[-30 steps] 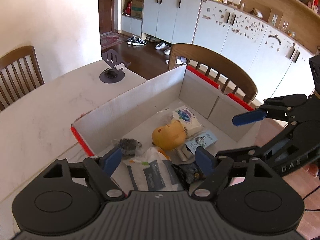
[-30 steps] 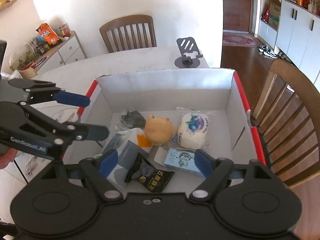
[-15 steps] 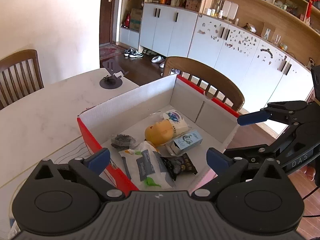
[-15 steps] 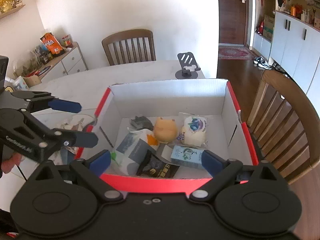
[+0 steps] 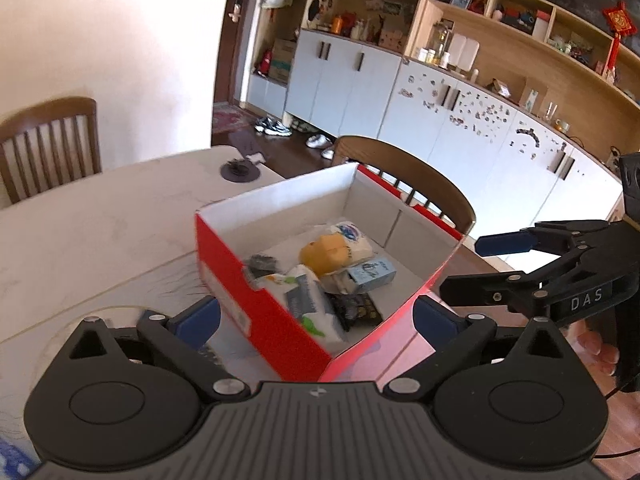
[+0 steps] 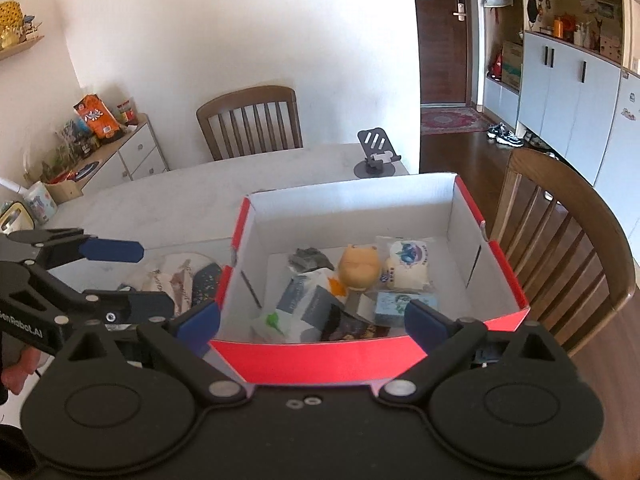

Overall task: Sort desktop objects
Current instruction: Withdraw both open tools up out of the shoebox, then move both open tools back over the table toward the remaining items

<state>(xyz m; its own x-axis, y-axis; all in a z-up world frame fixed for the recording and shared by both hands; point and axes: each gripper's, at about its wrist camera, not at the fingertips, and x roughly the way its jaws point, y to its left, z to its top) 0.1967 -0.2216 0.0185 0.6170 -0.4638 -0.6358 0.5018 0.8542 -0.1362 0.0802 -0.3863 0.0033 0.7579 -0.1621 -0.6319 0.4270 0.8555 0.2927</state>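
White marble-look table (image 6: 168, 200), red cardboard box (image 6: 320, 354) packed with yellow plush toy (image 6: 359, 266), snack packets, both grippers (image 5: 316, 316) (image 6: 312, 318) held wide open, nothing gripped

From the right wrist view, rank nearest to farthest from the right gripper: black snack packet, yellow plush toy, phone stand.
1. Black snack packet, box's near end, just ahead of the right gripper.
2. Yellow plush toy, mid-box.
3. Phone stand, on the table beyond the box.
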